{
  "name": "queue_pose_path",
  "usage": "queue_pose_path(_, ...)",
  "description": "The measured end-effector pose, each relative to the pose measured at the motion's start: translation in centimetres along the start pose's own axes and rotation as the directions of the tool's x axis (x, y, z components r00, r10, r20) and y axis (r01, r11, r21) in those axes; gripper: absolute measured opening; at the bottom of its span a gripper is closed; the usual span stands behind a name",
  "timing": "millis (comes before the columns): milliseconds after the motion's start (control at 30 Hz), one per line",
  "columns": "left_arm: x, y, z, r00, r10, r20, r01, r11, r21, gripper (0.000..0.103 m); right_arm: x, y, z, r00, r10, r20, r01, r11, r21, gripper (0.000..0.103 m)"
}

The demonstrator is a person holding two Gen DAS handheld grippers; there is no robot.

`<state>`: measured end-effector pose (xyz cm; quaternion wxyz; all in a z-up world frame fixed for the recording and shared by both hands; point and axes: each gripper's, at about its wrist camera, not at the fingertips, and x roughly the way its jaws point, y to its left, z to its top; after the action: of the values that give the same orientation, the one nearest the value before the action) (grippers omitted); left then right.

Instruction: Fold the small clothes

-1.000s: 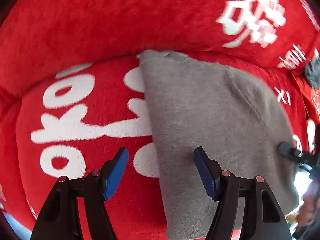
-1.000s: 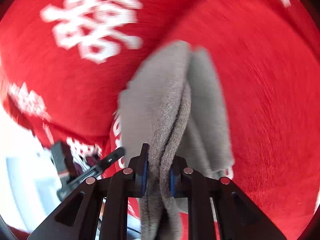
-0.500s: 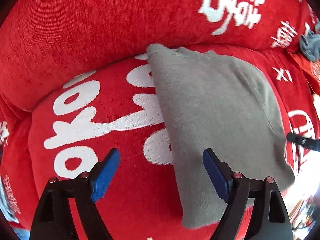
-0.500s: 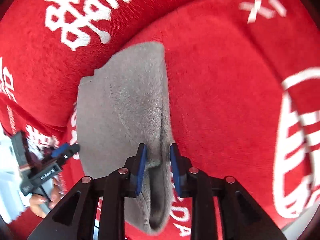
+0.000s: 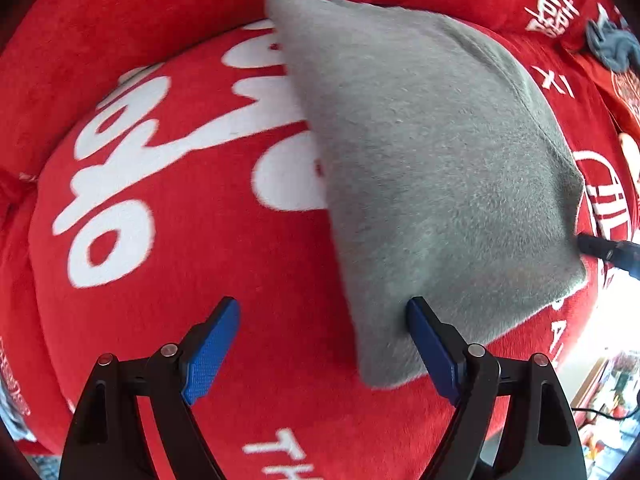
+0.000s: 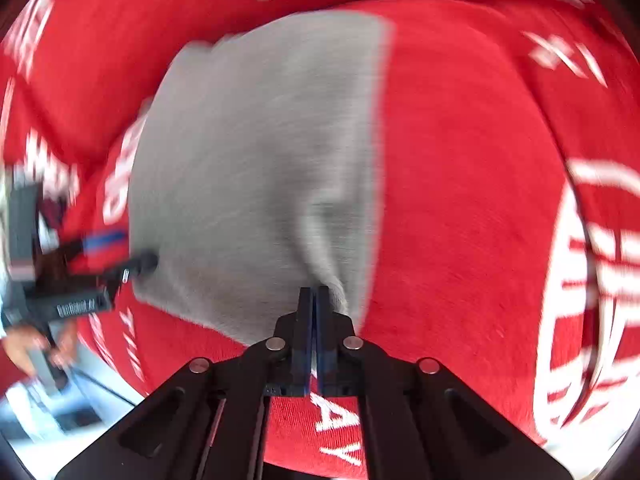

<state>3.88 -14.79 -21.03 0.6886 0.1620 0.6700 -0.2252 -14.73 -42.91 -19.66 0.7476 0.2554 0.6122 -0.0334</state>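
Note:
A folded grey garment (image 5: pixel 424 160) lies on a red plush cushion (image 5: pixel 192 240) with white lettering. My left gripper (image 5: pixel 320 344) is open; its right pad sits at the garment's near left edge and the left pad is over bare cushion. In the right wrist view the garment (image 6: pixel 256 168) spreads ahead, blurred by motion. My right gripper (image 6: pixel 314 304) is shut on a pinch of the garment's near right edge. The right gripper's tip (image 5: pixel 600 246) shows at the garment's far right edge in the left wrist view.
A red bolster (image 5: pixel 120 28) with white characters runs along the back of the cushion. A small dark grey cloth (image 5: pixel 612 46) lies at the far right. The cushion's front edge drops to a bright floor (image 5: pixel 600 380). The left gripper's body (image 6: pixel 72 280) and a hand show at left.
The right gripper lowered the hanging garment flat onto the cushion and closed tighter on its edge. The left gripper drew nearer to the garment's near edge, staying open.

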Motion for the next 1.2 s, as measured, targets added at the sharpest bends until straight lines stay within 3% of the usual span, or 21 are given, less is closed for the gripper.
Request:
queue_pose_path(33,-0.6,0.4,0.3,1.000,-0.007,0.009,0.007,1.000,-0.015,0.086,-1.3,-1.4,0.2,0.999,0.002,0.033,-0.004,0.998,0.057,0.009)
queue_pose_path(100,-2.1,1.5,1.8,0.997,-0.056,0.057,0.059,0.996,-0.063,0.086,-3.1,-3.7,1.2,0.987,0.124,0.106,-0.140,0.978,0.157,0.013)
queue_pose_path(167,-2.5,2.1,3.8,0.993,-0.077,0.088,0.085,0.992,-0.098,0.086,-3.5,-5.8,3.4,0.963,0.222,0.154,-0.255,0.934,0.251,0.062)
queue_pose_path(200,-2.4,2.4,5.3,0.991,-0.075,0.111,0.088,0.989,-0.118,0.086,-3.4,-6.2,4.6,0.954,0.242,0.180,-0.284,0.921,0.269,0.064)
queue_pose_path(333,-1.1,1.9,11.2,0.983,-0.037,0.180,0.064,0.987,-0.148,0.086,-1.0,-5.9,10.0,0.936,0.281,0.214,-0.333,0.903,0.270,0.053)
queue_pose_path(400,-0.2,1.1,12.7,0.983,0.005,0.184,0.018,0.992,-0.124,0.086,1.6,-5.6,11.9,0.942,0.289,0.169,-0.328,0.898,0.293,0.032)
queue_pose_path(433,0.0,0.8,13.0,0.982,0.021,0.185,0.001,0.993,-0.116,0.086,2.2,-4.9,12.4,0.948,0.285,0.145,-0.315,0.906,0.284,0.002)
queue_pose_path(500,0.0,0.6,13.3,0.978,0.062,0.198,-0.043,0.994,-0.096,0.086,1.9,-2.6,13.2,0.949,0.280,0.143,-0.303,0.937,0.175,0.003)
queue_pose_path(600,-0.1,0.5,12.6,0.976,0.078,0.205,-0.059,0.994,-0.094,0.086,0.0,0.5,13.4,0.920,0.350,0.175,-0.354,0.935,-0.013,0.003)
queue_pose_path(633,0.0,0.7,12.3,0.976,0.077,0.202,-0.058,0.994,-0.097,0.086,0.4,0.8,13.8,0.930,0.325,0.171,-0.326,0.945,-0.026,0.003)
queue_pose_path(733,0.2,1.0,12.2,0.978,0.075,0.192,-0.056,0.993,-0.105,0.086,2.9,-1.7,14.3,0.985,0.121,0.120,-0.128,0.990,0.055,0.003)
queue_pose_path(767,0.2,1.0,12.3,0.980,0.081,0.183,-0.062,0.992,-0.107,0.086,3.5,-3.3,14.0,0.995,0.046,0.093,-0.056,0.993,0.107,0.003)
queue_pose_path(800,-0.2,0.9,12.5,0.980,0.090,0.178,-0.072,0.992,-0.104,0.086,3.7,-4.5,13.7,0.996,0.027,0.081,-0.039,0.988,0.149,0.002)
queue_pose_path(833,-0.6,0.8,12.3,0.979,0.096,0.179,-0.079,0.992,-0.100,0.086,3.3,-5.8,13.3,0.992,0.070,0.100,-0.089,0.976,0.198,0.000)
queue_pose_path(900,-1.6,0.7,12.1,0.979,0.091,0.184,-0.075,0.993,-0.093,0.086,1.9,-7.3,12.0,0.991,0.088,0.105,-0.113,0.958,0.262,0.006)
queue_pose_path(967,-2.3,0.5,11.6,0.980,0.068,0.188,-0.050,0.994,-0.097,0.086,0.4,-7.1,10.8,0.982,0.145,0.125,-0.173,0.953,0.250,0.007)
queue_pose_path(1033,-2.8,0.0,11.3,0.979,0.061,0.194,-0.042,0.994,-0.100,0.086,-0.8,-5.7,10.3,0.966,0.214,0.145,-0.241,0.949,0.202,0.007)
queue_pose_path(1133,-3.0,-1.1,11.6,0.977,0.054,0.205,-0.034,0.995,-0.098,0.086,-1.6,-2.0,10.4,0.944,0.297,0.147,-0.310,0.948,0.074,0.028)
queue_pose_path(1200,-2.6,-1.9,11.9,0.976,0.071,0.205,-0.053,0.994,-0.091,0.086,-1.2,1.6,10.9,0.933,0.339,0.121,-0.335,0.941,-0.051,0.028)
